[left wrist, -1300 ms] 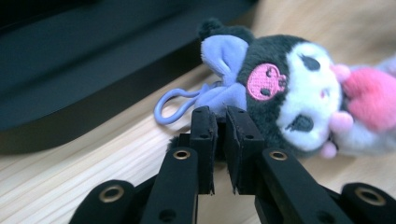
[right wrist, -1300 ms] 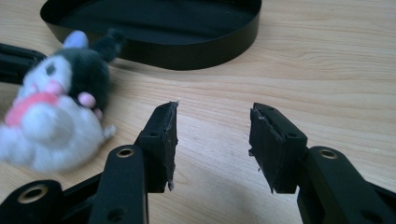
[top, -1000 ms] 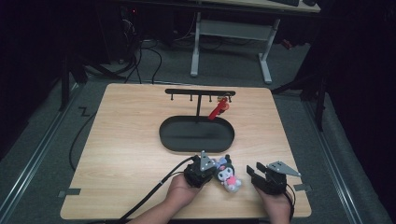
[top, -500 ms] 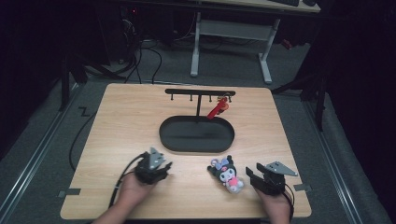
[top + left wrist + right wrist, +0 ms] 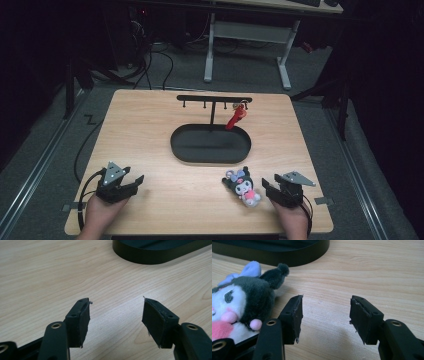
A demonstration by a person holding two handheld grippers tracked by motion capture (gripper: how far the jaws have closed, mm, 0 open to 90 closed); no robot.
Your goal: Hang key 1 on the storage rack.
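Risk: the plush is soft and round, so a pinch on its outer fluff may slip off, or a low approach may shove it along the tabletop instead of catching it.
Cause: in the right gripper view the plush sits off to the side of the jaws, not between them; closing from here would, I judge, catch only air or graze its ear.
Second risk: the plush is close to the near edge, so a push toward the person could send it off.
Plush position: lying near the near right corner of the tabletop, in front of the black tray, apart from it.
Plush to right gripper: the right gripper is just beside the plush, on its right-edge side, not touching as far as I can tell.
Right gripper state: jaws spread, nothing between them but bare wood.
Left gripper: near the near left corner, well apart from the plush, jaws spread and empty.
Other things: a red charm hangs from the rack above the tray.
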